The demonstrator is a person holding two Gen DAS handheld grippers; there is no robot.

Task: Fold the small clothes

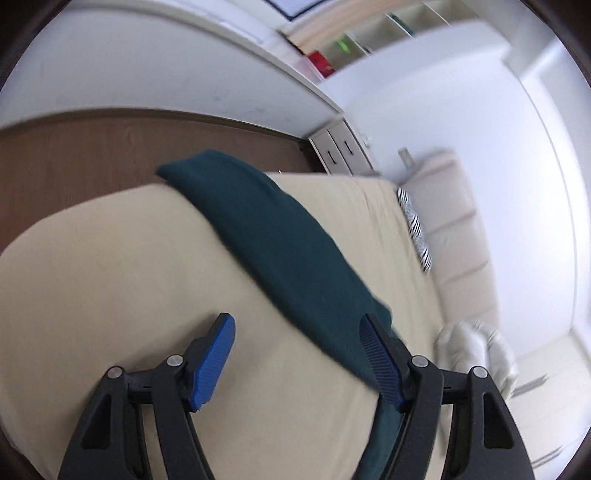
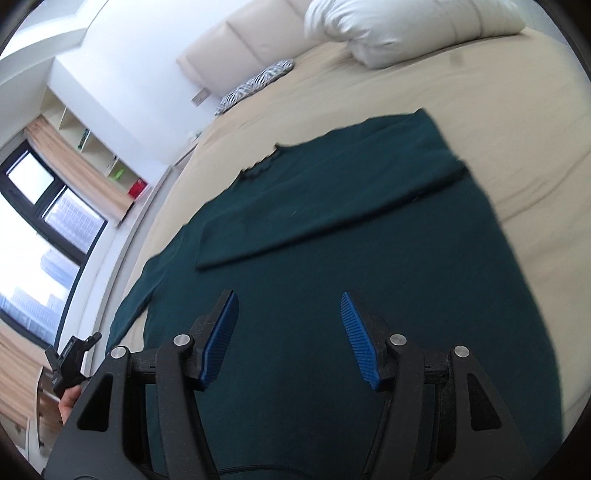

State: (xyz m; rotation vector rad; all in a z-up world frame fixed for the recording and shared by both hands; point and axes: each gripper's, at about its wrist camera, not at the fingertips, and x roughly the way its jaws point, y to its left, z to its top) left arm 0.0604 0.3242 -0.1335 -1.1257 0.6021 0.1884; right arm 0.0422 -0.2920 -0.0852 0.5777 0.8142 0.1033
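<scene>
A dark green long-sleeved top (image 2: 332,258) lies flat on the beige bed (image 2: 498,96), with one sleeve folded across its body (image 2: 332,192). My right gripper (image 2: 290,332) is open and empty, hovering just above the top's lower body. In the left wrist view the same top (image 1: 280,243) runs as a long green strip across the bed (image 1: 110,277). My left gripper (image 1: 299,354) is open and empty above the bed's edge, its right finger over the green cloth. The left gripper also shows in the right wrist view (image 2: 70,358), held at the bed's left side.
A white pillow (image 2: 406,26) and a zebra-striped cushion (image 2: 255,85) lie at the head of the bed by the padded headboard (image 2: 240,37). A window (image 2: 40,229) and shelves (image 2: 96,147) stand to the left. Wooden floor (image 1: 92,155) and a white cabinet (image 1: 343,147) lie beyond the bed.
</scene>
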